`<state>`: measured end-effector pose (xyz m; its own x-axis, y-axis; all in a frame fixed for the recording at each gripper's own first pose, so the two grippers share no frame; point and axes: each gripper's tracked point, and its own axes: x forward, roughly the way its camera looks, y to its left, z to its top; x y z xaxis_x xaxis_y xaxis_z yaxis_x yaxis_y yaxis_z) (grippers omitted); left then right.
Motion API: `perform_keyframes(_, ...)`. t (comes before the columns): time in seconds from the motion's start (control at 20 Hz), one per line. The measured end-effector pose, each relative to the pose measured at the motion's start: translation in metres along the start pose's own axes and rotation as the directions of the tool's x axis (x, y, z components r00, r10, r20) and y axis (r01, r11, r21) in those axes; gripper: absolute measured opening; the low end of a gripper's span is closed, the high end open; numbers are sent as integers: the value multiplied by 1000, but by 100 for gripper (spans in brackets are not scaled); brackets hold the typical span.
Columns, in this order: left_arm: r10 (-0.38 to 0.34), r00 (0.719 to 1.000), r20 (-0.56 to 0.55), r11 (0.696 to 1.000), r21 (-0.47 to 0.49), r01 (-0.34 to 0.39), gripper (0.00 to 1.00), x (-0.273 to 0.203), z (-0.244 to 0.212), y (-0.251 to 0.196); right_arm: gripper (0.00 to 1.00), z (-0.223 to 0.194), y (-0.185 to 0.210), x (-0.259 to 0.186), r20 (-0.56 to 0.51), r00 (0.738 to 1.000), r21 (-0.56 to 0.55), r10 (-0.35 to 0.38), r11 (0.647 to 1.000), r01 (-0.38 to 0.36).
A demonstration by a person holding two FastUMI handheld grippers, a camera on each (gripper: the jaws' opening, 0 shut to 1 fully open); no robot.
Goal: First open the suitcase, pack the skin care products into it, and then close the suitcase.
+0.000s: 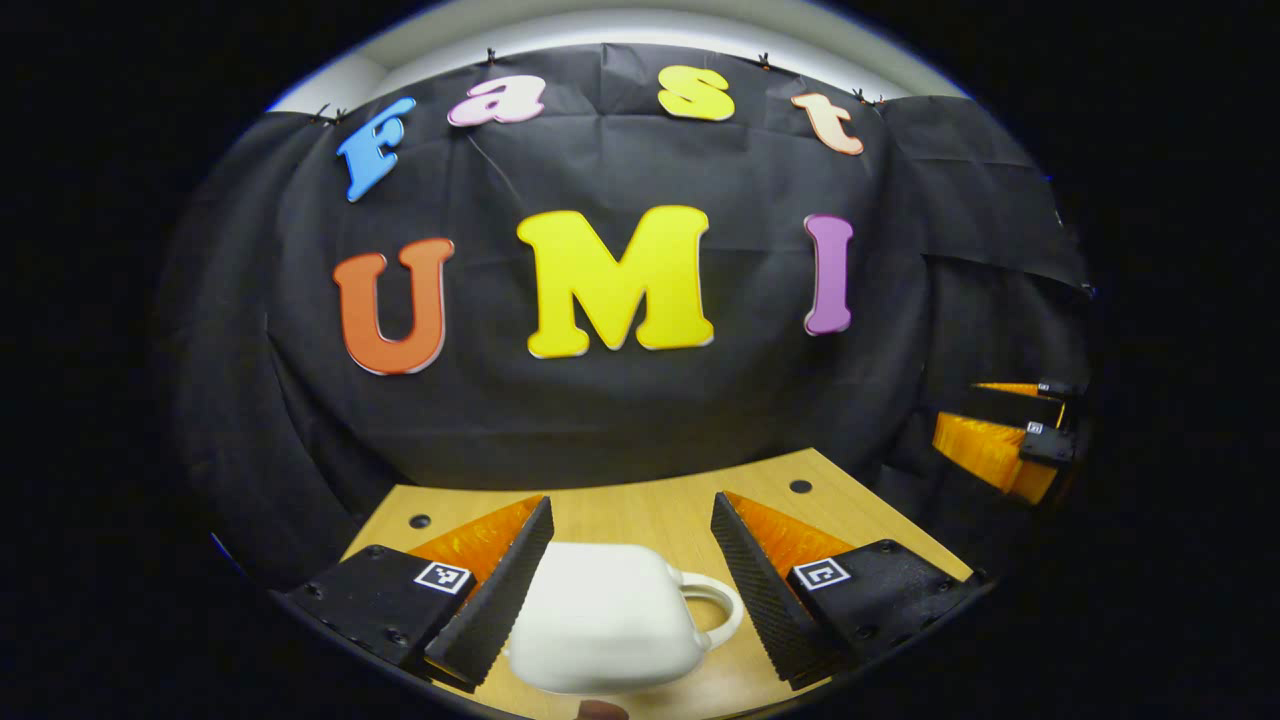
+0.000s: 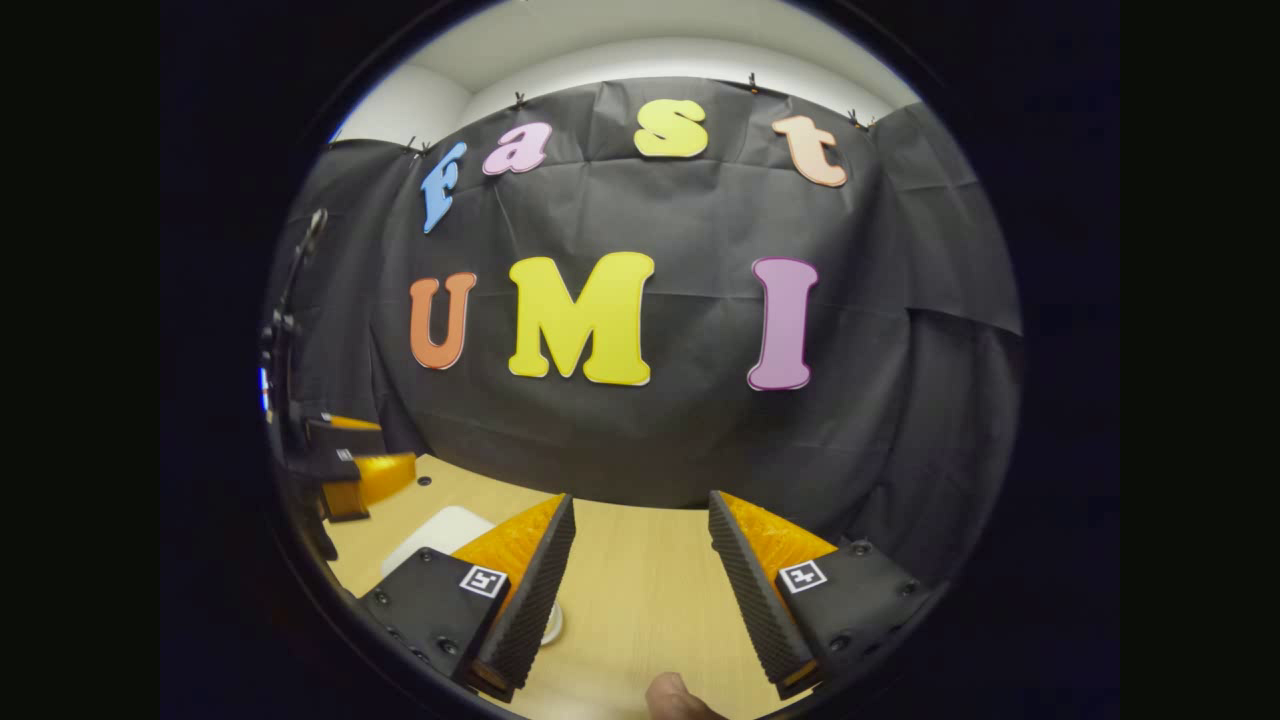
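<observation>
In the left gripper view a small white suitcase [image 1: 600, 620] lies closed on the wooden table [image 1: 640, 510], its loop handle [image 1: 715, 605] to the right. My left gripper [image 1: 632, 505] is open, one finger on each side of the case, and I cannot tell whether they touch it. The right gripper view has the same suitcase [image 2: 440, 530] at the lower left, partly behind my own finger. My right gripper [image 2: 640, 500] is open over bare table. A small white round thing [image 2: 552, 625] peeks from behind its left finger.
The black cloth wall stands just behind the table's far edge. The other gripper [image 1: 1005, 440] hangs at the far right in the left gripper view; in the right gripper view the left gripper [image 2: 345, 470] is at the far left. A brownish rounded thing [image 2: 678, 700] sits at the bottom edge.
</observation>
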<state>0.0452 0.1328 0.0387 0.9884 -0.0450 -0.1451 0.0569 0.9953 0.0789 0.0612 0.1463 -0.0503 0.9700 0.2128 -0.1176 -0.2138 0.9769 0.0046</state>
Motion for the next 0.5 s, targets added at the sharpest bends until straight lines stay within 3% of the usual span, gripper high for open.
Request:
perform_keyframes(0.1,71,997,41,997,4,-71,100,-8,18,22,80,10,15,3,22,1000,-15,-3,1000,3)
perform_keyframes(0.15,106,993,55,994,-2,-106,94,-13,24,32,80,15,24,4,32,999,-13,-4,1000,5)
perform_keyframes(0.25,158,985,66,987,-30,-156,100,-20,24,46,80,23,42,6,52,999,-12,-3,1000,4)
perform_keyframes(0.35,180,981,72,983,-51,-177,94,-28,17,53,80,30,57,4,73,997,-26,-16,999,18)
perform_keyframes(0.45,182,981,68,980,-92,-175,100,-32,11,56,80,28,74,1,78,997,-33,-17,999,19)
perform_keyframes(0.5,175,983,63,980,-111,-167,94,-34,7,57,78,26,83,-1,78,997,-35,-13,999,15)
